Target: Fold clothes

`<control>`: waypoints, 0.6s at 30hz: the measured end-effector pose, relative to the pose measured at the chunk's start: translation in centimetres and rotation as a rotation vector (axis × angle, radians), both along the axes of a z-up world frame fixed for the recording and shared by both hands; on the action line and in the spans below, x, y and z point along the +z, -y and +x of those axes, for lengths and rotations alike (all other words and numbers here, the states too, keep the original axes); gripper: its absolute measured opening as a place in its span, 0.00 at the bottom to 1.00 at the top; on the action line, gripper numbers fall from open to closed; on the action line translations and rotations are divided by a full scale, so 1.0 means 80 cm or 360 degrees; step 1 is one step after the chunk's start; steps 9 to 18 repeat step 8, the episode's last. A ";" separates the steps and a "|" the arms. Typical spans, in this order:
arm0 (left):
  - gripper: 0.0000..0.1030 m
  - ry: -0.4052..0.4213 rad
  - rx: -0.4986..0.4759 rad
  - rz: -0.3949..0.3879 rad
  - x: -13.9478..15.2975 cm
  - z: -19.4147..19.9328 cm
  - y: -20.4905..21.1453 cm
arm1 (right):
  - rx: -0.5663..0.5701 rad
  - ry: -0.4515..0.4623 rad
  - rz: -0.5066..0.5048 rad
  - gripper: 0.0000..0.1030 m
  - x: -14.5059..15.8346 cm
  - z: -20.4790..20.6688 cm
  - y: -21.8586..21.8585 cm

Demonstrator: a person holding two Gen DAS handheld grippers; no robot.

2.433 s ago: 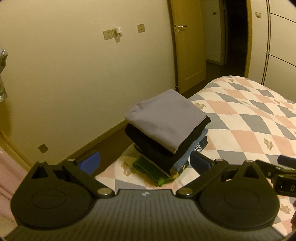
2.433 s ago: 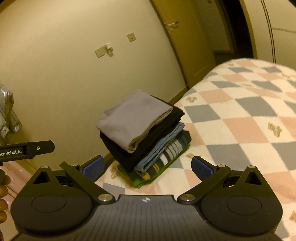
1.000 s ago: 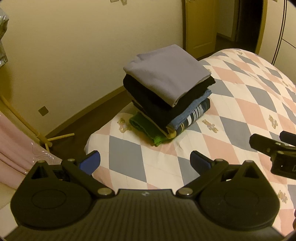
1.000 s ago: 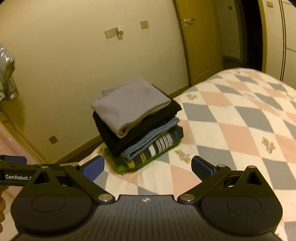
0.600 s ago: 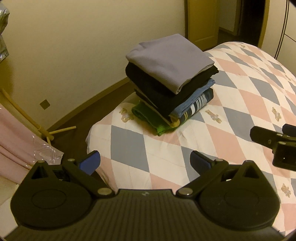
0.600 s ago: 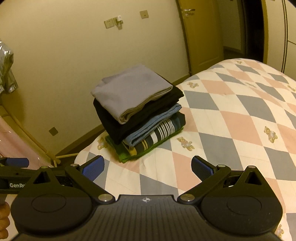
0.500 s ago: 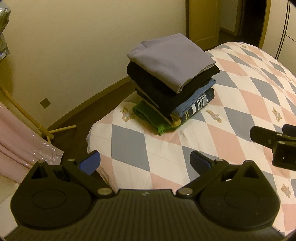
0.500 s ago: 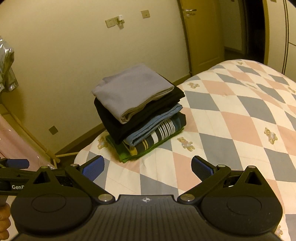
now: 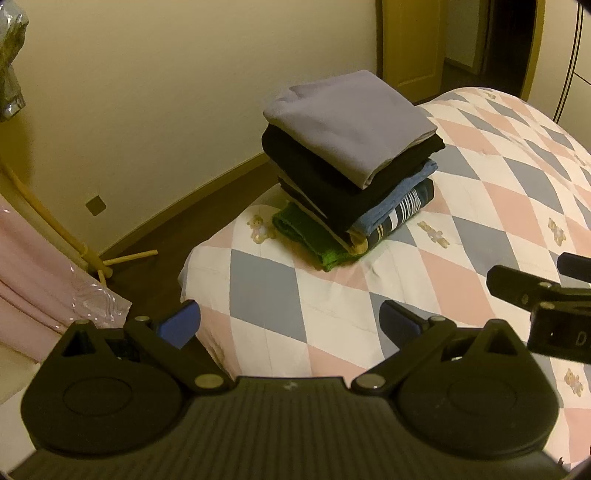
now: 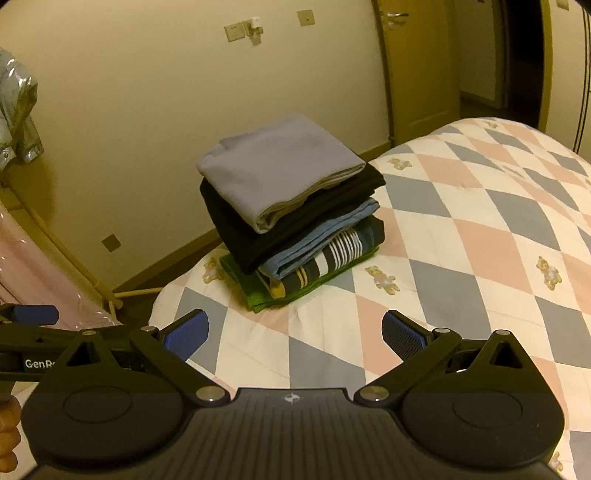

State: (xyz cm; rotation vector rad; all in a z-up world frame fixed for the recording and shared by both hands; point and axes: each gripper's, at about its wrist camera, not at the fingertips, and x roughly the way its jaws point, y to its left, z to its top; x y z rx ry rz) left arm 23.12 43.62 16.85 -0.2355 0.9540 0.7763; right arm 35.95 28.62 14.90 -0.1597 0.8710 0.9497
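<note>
Folded clothes stack (image 9: pixel 351 162) on bed (image 9: pixel 480 206) corner. Left gripper (image 9: pixel 290 319) and right gripper (image 10: pixel 295 330) wide apart, empty. Bottom layer possibly green towel.

Warm dim light on a plain cream wall (image 10: pixel 155 92), dark wooden floor (image 9: pixel 192 218), yellow-brown wooden door (image 10: pixel 417 66), checked pink-and-grey quilted bed (image 10: pixel 480 229)

Checkered quilt (image 9: pixel 480 192), wooden door (image 10: pixel 417 66), wall sockets (image 10: pixel 243 27)

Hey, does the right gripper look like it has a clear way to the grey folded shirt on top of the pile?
Probably yes. The right gripper is open and empty, the grey folded shirt tops the stack straight ahead, and only bare checked quilt lies between. The left gripper sits off to the side.
</note>
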 end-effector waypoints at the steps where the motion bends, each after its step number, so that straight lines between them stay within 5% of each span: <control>1: 0.99 0.0004 -0.0004 0.0002 0.001 0.000 0.000 | 0.0003 0.0002 0.0004 1.00 0.001 -0.001 0.000; 18: 0.99 0.0073 -0.0037 0.0009 0.009 -0.001 -0.011 | -0.0015 0.0022 0.0012 1.00 0.007 -0.006 -0.004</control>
